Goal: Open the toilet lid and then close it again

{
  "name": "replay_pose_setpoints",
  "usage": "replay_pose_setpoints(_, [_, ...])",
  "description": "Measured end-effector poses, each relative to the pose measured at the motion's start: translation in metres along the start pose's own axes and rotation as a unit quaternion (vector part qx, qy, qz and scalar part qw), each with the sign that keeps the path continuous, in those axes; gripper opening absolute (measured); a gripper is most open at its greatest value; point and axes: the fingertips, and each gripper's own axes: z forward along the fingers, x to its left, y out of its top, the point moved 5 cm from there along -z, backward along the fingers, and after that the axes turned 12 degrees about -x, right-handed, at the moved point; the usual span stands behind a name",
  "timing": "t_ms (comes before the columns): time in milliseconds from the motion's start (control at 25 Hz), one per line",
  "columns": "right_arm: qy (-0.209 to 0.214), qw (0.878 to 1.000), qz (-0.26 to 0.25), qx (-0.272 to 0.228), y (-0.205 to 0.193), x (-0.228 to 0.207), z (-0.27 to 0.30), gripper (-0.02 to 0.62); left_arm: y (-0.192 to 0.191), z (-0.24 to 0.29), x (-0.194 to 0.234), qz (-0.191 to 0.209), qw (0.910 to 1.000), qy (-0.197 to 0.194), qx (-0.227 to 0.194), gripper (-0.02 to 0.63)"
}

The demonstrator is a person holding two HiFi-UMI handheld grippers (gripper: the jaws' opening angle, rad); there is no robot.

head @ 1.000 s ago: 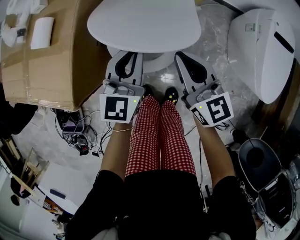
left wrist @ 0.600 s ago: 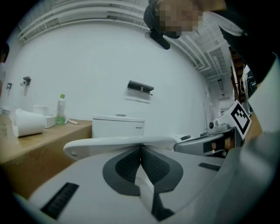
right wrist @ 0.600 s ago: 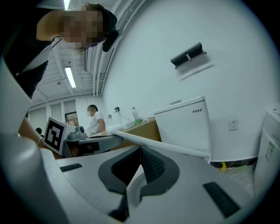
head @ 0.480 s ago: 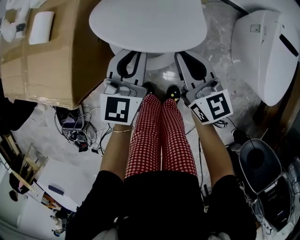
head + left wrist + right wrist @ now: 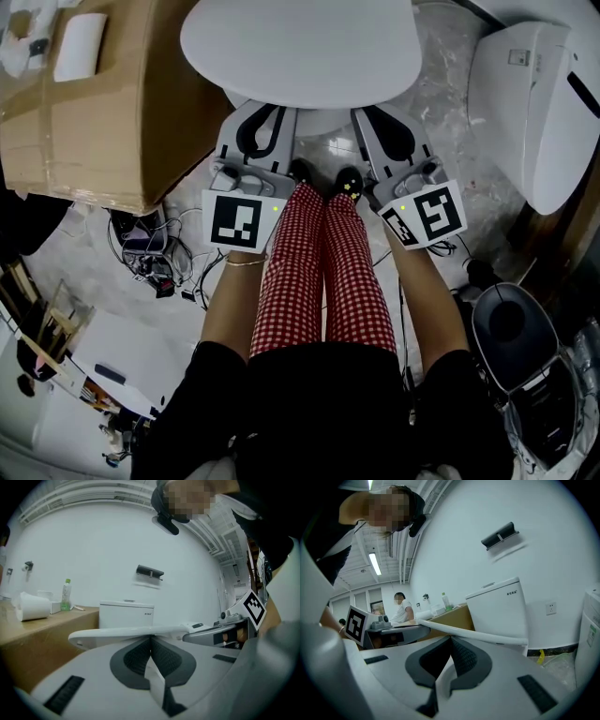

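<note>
The toilet lid (image 5: 300, 47) is the big white oval right in front of the person's feet. It's down over the bowl, with its hinge end back toward the tank (image 5: 125, 613) and a cardboard box (image 5: 103, 122) close by on the left. My read is that it's a stiff, smooth plastic shell, fairly light, that swings as one piece on the back hinge. That makes the front rim the place to take it, since that's farthest from the hinge and gives the most leverage. It looks glossy, so I'd expect it to slide on the pads if it's only nudged from below, and it could slam if let go on the way back down. The left gripper (image 5: 151, 639) and right gripper (image 5: 451, 639) are both pushed in at that front edge, one on each side. Each has its jaws pressed together with nothing between them, and the tips sit just under the rim, not pinching it.
</note>
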Motion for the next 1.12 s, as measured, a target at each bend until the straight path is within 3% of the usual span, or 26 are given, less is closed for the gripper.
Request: replay_pose_setpoints(1120, [0.004, 1.0, 0.01, -0.005, -0.028, 0.008, -0.011, 0.02, -0.026, -0.021, -0.004, 0.004, 0.9999, 0.002, 0.013, 0.008])
